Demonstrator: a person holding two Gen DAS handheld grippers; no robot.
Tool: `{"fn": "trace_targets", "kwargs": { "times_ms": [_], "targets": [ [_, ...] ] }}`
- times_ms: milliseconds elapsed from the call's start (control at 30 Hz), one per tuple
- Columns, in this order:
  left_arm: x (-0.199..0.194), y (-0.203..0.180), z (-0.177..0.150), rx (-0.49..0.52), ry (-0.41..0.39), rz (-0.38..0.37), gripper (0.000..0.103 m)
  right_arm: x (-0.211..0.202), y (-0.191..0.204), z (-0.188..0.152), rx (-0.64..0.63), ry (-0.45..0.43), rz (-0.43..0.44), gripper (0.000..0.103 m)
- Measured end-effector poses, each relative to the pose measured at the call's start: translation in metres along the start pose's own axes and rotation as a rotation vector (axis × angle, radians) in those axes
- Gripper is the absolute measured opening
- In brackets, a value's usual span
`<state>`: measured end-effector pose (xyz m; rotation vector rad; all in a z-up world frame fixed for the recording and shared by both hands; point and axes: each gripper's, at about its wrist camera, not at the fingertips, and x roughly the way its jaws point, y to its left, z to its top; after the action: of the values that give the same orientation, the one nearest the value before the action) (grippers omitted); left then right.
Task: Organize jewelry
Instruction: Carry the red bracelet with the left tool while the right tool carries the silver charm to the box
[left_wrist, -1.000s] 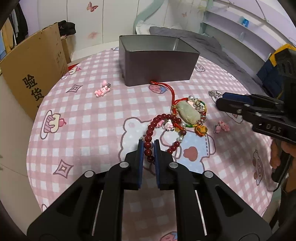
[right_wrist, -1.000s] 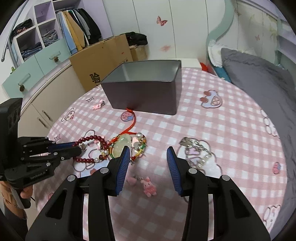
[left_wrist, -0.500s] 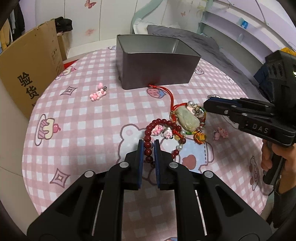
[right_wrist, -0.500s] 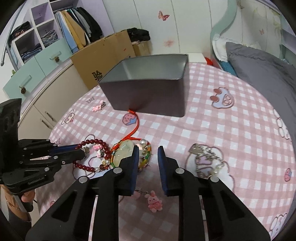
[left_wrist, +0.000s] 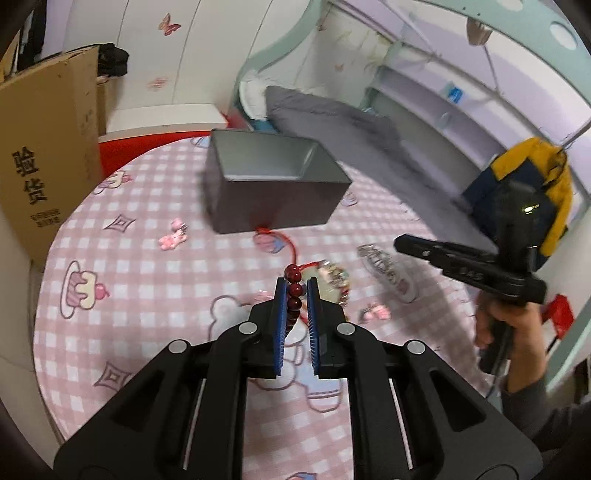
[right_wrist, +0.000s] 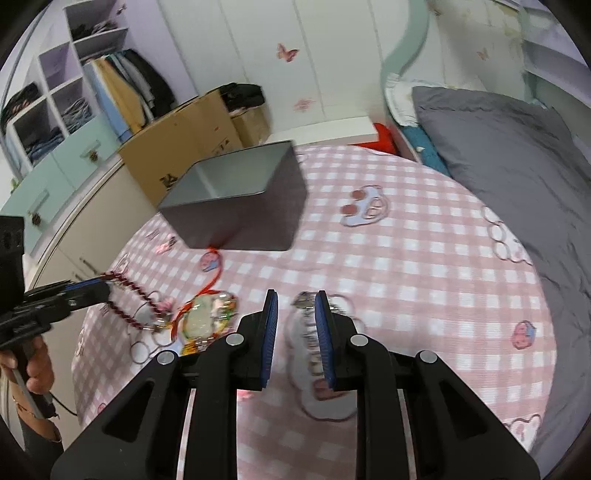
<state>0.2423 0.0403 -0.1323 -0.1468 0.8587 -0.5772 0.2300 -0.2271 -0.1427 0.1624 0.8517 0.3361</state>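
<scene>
Left tool (left_wrist: 295, 291) around bead bracelet (left_wrist: 294, 295)

**Soft Indoor Light, Smeared Frames**

Even, diffuse room light gave no glare and only faint shadows. Motion blur smeared the table (left_wrist: 147, 266) and the tin box (right_wrist: 236, 206). Fisheye bending curved walls toward dark corners at every clock position.
</scene>
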Motion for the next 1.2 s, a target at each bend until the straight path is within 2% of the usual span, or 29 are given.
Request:
{"fn": "trace_targets", "kwargs": {
  "times_ms": [133, 367, 433, 500, 567, 600, 633, 700, 767, 800, 833, 867, 1033, 1200],
  "targets": [
    [-0.002, -0.004, 0.003, -0.009, -0.013, -0.034, 0.011, -0.004, -0.010, -0.002, 0.022, -0.001, 0.006, 0.020],
    [-0.021, -0.016, 0.013, 0.016, -0.069, -0.074, 0.011, -0.004, -0.011, -0.011, -0.012, 0.025, -0.008, 0.021],
    [-0.028, -0.021, 0.019, 0.031, -0.092, -0.079, 0.011, 0.000, -0.009, -0.013, -0.030, 0.033, -0.007, 0.034],
    [-0.032, -0.025, 0.025, 0.046, -0.107, -0.082, 0.011, 0.005, -0.005, -0.013, -0.054, 0.035, -0.034, 0.042],
    [-0.032, -0.028, 0.032, 0.058, -0.117, -0.077, 0.011, 0.016, 0.000, -0.011, -0.088, 0.050, -0.055, 0.043],
    [-0.032, -0.029, 0.034, 0.062, -0.119, -0.075, 0.011, 0.021, 0.002, -0.011, -0.110, 0.059, -0.078, 0.046],
    [-0.031, -0.030, 0.038, 0.065, -0.122, -0.071, 0.011, 0.027, 0.004, -0.012, -0.132, 0.072, -0.104, 0.054],
    [-0.031, -0.032, 0.045, 0.073, -0.130, -0.072, 0.011, 0.037, 0.009, -0.015, -0.179, 0.080, -0.144, 0.056],
    [-0.030, -0.034, 0.053, 0.084, -0.139, -0.073, 0.011, 0.039, 0.012, -0.015, -0.206, 0.082, -0.161, 0.047],
    [-0.030, -0.035, 0.056, 0.086, -0.141, -0.073, 0.011, 0.039, 0.011, -0.015, -0.206, 0.079, -0.162, 0.029],
    [-0.029, -0.035, 0.060, 0.086, -0.142, -0.071, 0.011, 0.039, 0.009, -0.014, -0.207, 0.078, -0.171, 0.014],
    [-0.028, -0.036, 0.064, 0.088, -0.145, -0.071, 0.011, 0.038, 0.007, -0.013, -0.208, 0.084, -0.170, 0.007],
    [-0.023, -0.033, 0.080, 0.090, -0.159, -0.068, 0.011, 0.034, 0.005, -0.010, -0.203, 0.083, -0.125, 0.004],
    [-0.017, -0.028, 0.098, 0.080, -0.165, -0.061, 0.011, 0.002, 0.009, 0.021, -0.169, -0.028, -0.066, 0.004]
  ]
}}
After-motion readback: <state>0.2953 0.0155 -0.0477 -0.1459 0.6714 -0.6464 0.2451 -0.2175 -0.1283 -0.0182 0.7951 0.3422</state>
